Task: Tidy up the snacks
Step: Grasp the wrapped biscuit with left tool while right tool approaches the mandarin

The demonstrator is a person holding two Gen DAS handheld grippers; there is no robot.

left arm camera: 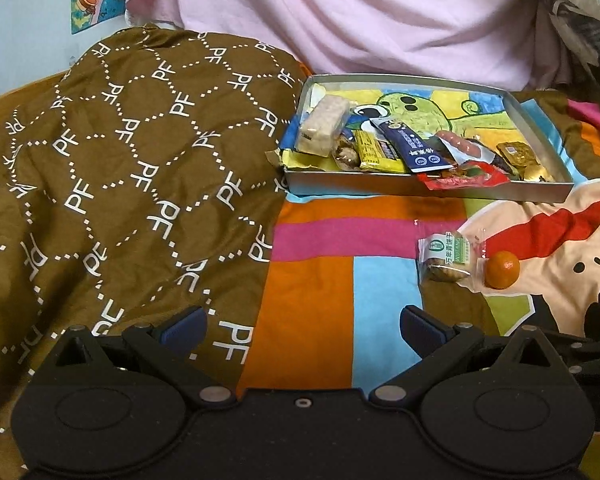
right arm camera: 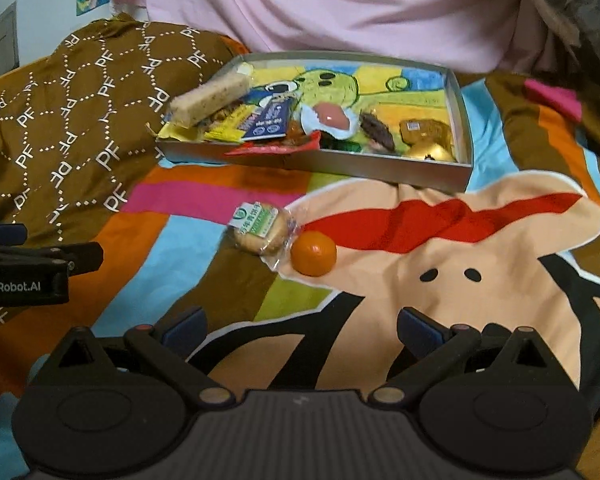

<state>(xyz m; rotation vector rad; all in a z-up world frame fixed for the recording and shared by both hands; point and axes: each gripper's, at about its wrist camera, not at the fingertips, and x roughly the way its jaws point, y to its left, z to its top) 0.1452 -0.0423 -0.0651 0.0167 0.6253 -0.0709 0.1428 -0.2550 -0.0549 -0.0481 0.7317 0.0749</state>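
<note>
Several snacks in the tray (right arm camera: 380,168) are overlapping, hard for us to identify — our left gripper (left arm camera: 302,326) and right gripper (right arm camera: 300,326) are hovering wide apart, empty, near the biscuit (right arm camera: 262,230) and orange (right arm camera: 314,253).

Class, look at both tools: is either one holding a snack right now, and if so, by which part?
Nothing is held. The left tool and right tool are both open and empty; the wrapped biscuit and orange lie untouched on the bedsheet.

Tray (left arm camera: 428,194) near wall hides lower ends of packets at front. Bar (left arm camera: 323,125) covers wrappers beneath; contents there unreadable. Print on biscuit (left arm camera: 448,258) label too small to read. Blanket (left arm camera: 132,168) cut off at left edge. Left gripper (right arm camera: 4,236) in right view cut by frame, fingers mostly out of shot.
</note>
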